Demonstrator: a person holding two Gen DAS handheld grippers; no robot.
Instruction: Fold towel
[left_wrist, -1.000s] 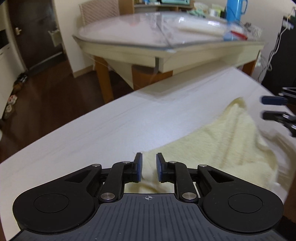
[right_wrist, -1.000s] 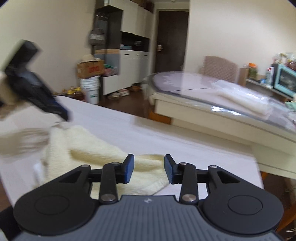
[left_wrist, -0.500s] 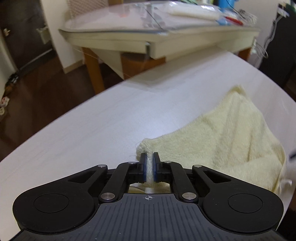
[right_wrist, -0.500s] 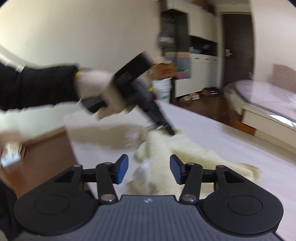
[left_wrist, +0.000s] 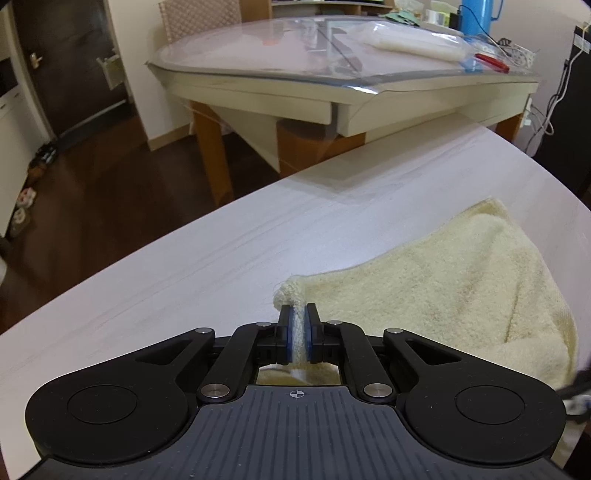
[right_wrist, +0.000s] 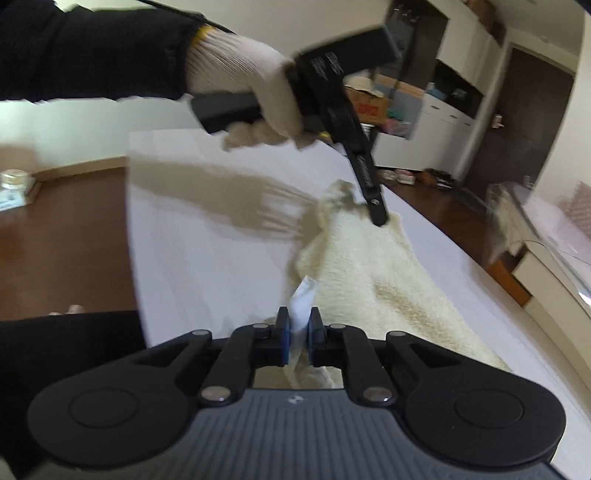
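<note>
A pale yellow towel (left_wrist: 443, 280) lies crumpled on the white table (left_wrist: 184, 266). My left gripper (left_wrist: 299, 332) is shut on one corner of the towel, near the table top. In the right wrist view my right gripper (right_wrist: 298, 334) is shut on another towel corner with its white label. The towel (right_wrist: 373, 273) stretches away from it to the left gripper (right_wrist: 376, 218), held by a white-gloved hand (right_wrist: 255, 96) at the far corner.
A second table (left_wrist: 332, 74) under clear plastic stands beyond the white one, with a blue jug (left_wrist: 478, 14) and clutter on it. Dark wood floor (left_wrist: 92, 192) lies left. White cabinets (right_wrist: 436, 125), a cardboard box and a dark door (right_wrist: 517, 129) stand at the back.
My left gripper closed on a towel corner. My right gripper swung round to the near corner and closed on it, having been open half a second ago.
</note>
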